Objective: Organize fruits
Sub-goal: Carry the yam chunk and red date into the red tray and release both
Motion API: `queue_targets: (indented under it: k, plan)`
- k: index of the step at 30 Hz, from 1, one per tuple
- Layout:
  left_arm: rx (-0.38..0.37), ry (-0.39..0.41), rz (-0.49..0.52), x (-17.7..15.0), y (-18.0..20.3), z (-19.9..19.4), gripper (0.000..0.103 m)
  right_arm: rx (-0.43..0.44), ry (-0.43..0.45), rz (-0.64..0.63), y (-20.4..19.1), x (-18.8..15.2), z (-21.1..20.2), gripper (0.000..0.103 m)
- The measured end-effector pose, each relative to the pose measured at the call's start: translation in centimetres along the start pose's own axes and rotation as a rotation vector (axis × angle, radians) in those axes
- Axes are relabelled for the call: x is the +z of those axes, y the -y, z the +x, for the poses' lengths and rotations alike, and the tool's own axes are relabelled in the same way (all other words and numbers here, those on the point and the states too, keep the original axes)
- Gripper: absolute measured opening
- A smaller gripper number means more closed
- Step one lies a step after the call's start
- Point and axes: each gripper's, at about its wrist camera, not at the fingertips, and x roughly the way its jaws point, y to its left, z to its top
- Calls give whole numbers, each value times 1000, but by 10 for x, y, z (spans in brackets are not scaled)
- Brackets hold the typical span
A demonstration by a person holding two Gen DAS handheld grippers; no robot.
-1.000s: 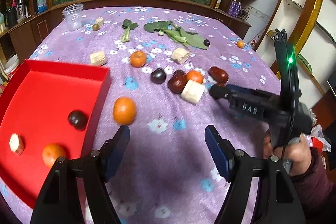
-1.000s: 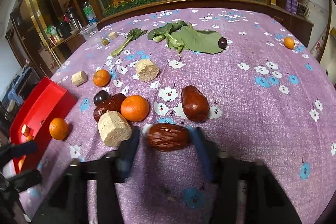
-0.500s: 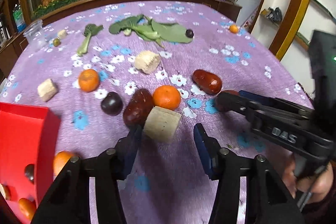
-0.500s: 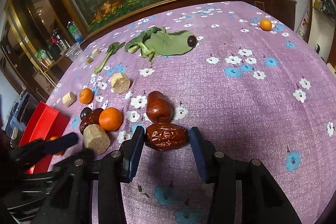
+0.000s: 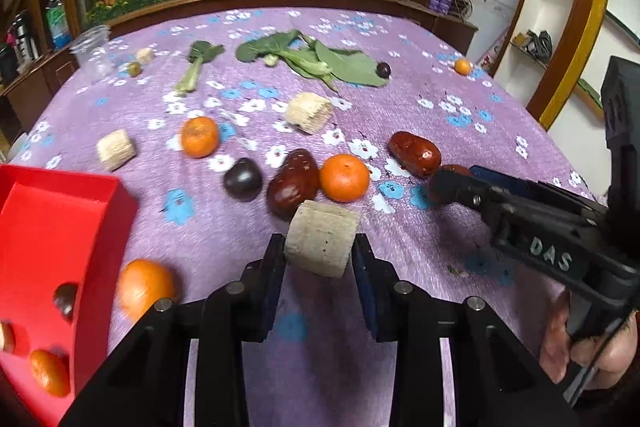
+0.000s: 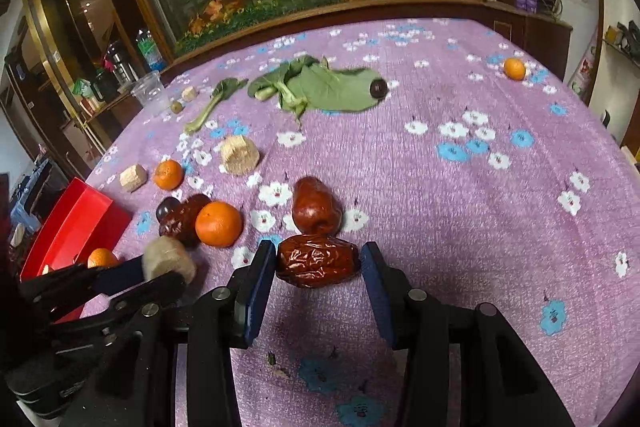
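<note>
My left gripper is shut on a pale cylinder-shaped piece; it also shows in the right wrist view. My right gripper has its jaws around a wrinkled red date, which touches the left pad, with a small gap at the right pad. A smooth red date lies just beyond it. An orange, a dark red date and a dark plum lie on the purple cloth. A red tray at left holds several fruits.
Another orange lies beside the tray. More pale pieces, an orange, leafy greens, a dark berry, a small orange and a clear cup lie farther back.
My left gripper swung right from beside the tray to the pale piece and closed on it. My right gripper stayed around the wrinkled date.
</note>
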Motion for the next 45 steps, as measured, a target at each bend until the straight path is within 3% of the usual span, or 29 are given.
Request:
queue_targets:
  k: [13, 23, 31, 38, 45]
  plan:
    - [64, 161, -174, -23, -71, -92, 33, -27, 50, -92, -30, -8, -16, 48]
    - [117, 230, -387, -58, -156, -133, 33, 127, 16, -156, -99, -13, -43, 48]
    - [152, 240, -497, -80, -201, -147, 33, 305, -72, -189, -173, -12, -27, 49]
    - [270, 233, -473, -85, -212, -147, 33, 356, -142, -294, -246, -20, 2, 49]
    - [290, 220, -471, -86, -222, -143, 33, 350, -209, -313, -278, -16, 39, 49]
